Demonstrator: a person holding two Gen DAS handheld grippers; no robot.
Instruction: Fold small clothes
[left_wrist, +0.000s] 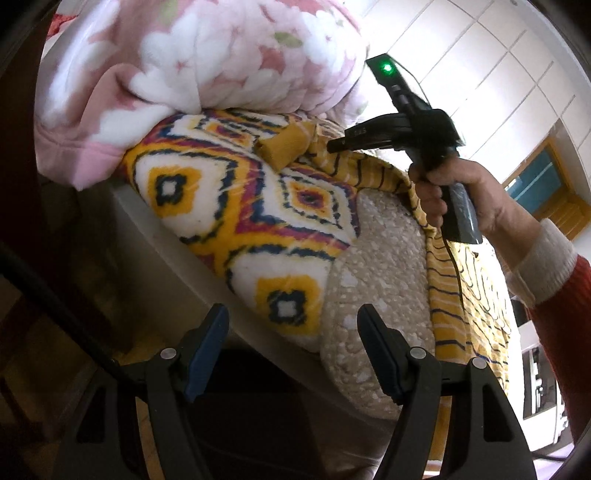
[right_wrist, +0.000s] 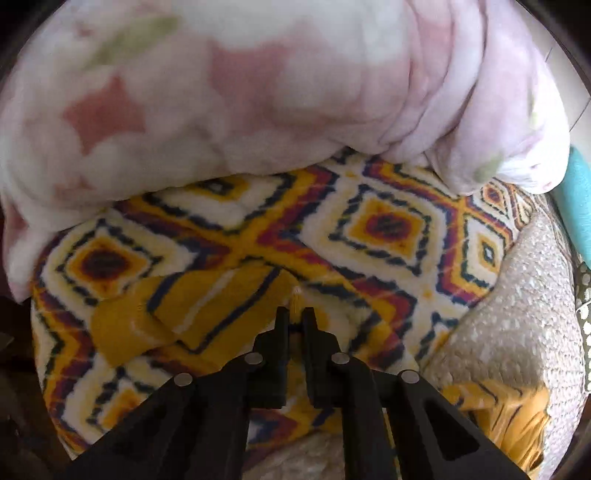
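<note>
While the right gripper (right_wrist: 296, 312) fingers pinch the yellow striped garment (right_wrist: 192, 310) on the diamond-patterned blanket (right_wrist: 388, 229) by the pink blanket's (right_wrist: 258, 92) edge, the left gripper (left_wrist: 291, 347) fingers stand released, empty.

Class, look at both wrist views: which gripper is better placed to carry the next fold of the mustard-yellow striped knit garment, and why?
Right. The right gripper is shut on an edge of the mustard-yellow striped knit garment lying on the diamond-patterned fleece blanket. The left gripper is open, holds nothing, and sits back near the bed's edge.
</note>
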